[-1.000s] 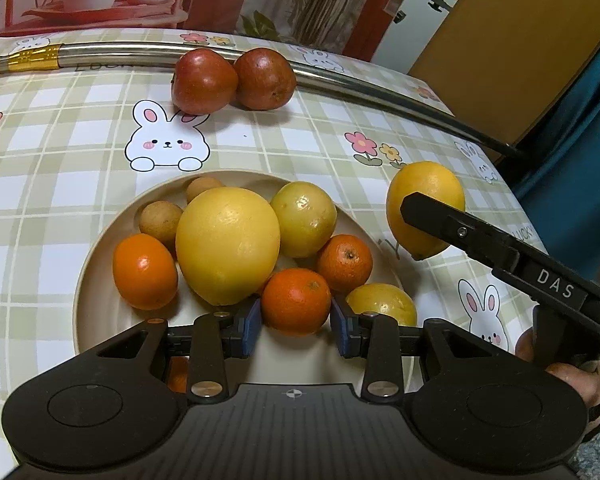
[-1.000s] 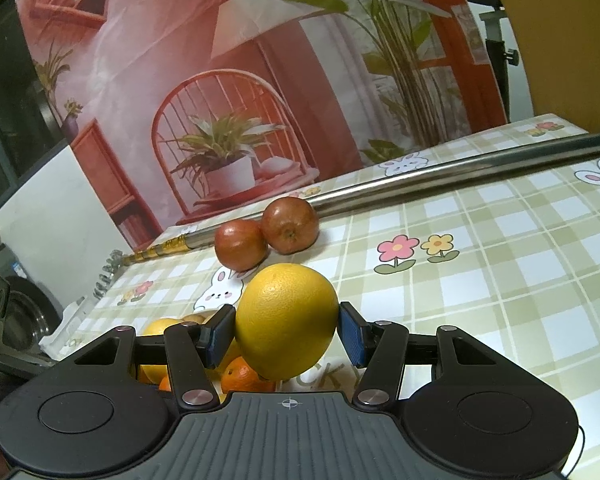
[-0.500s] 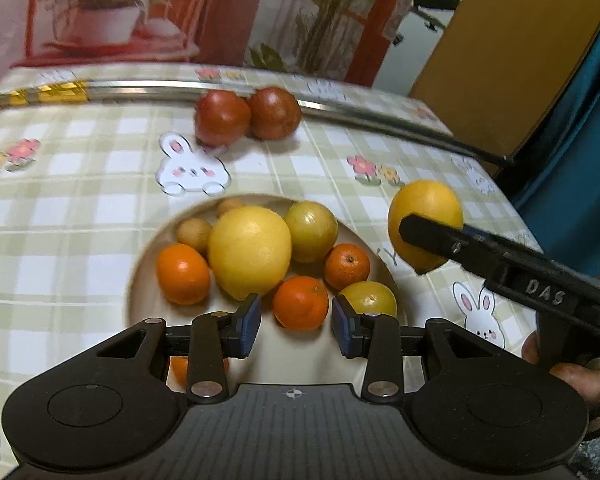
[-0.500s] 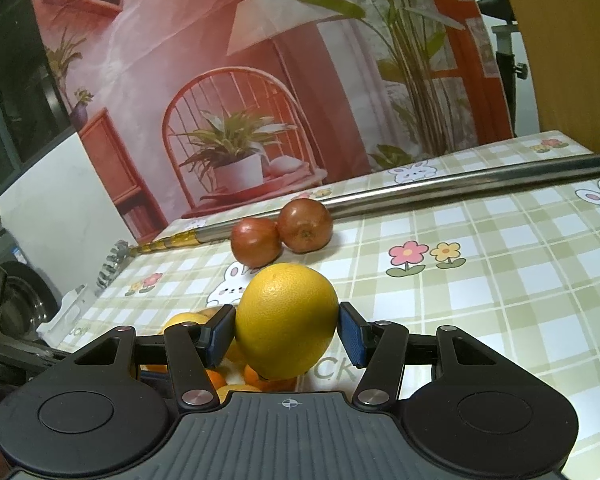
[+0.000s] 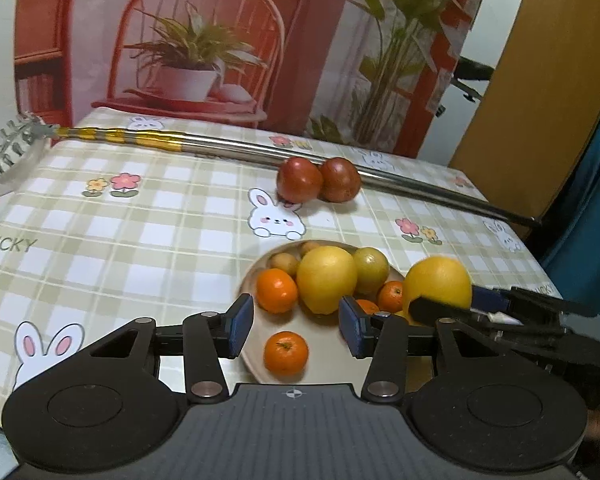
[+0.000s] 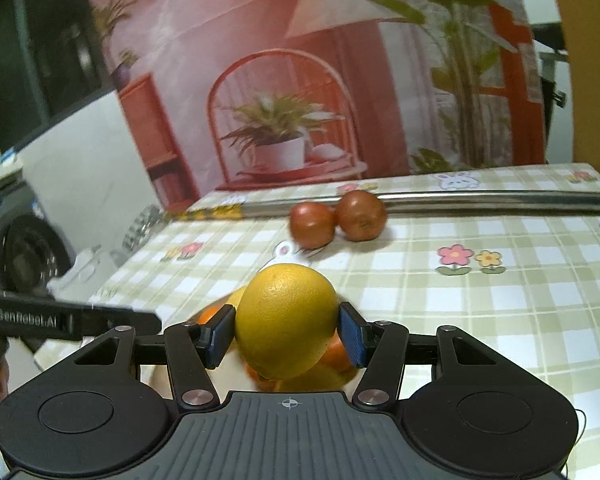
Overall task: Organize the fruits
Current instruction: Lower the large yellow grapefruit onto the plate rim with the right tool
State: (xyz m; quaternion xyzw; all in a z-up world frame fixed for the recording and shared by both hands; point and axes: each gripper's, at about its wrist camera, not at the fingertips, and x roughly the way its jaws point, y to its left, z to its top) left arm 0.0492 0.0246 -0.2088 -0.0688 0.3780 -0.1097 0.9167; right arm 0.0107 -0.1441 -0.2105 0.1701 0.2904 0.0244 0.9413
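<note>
Right gripper clamps a large round yellow citrus. Left gripper is wide open, empty. A beige round plate of fruit lies just beyond it.

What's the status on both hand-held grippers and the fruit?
Right hand-held gripper shut on large yellow citrus, above plate. Left hand-held gripper open, empty. Plate crowded with fruit; two red fruits on tablecloth by metal pole.

Crowded plate, open tablecloth leftward
</note>
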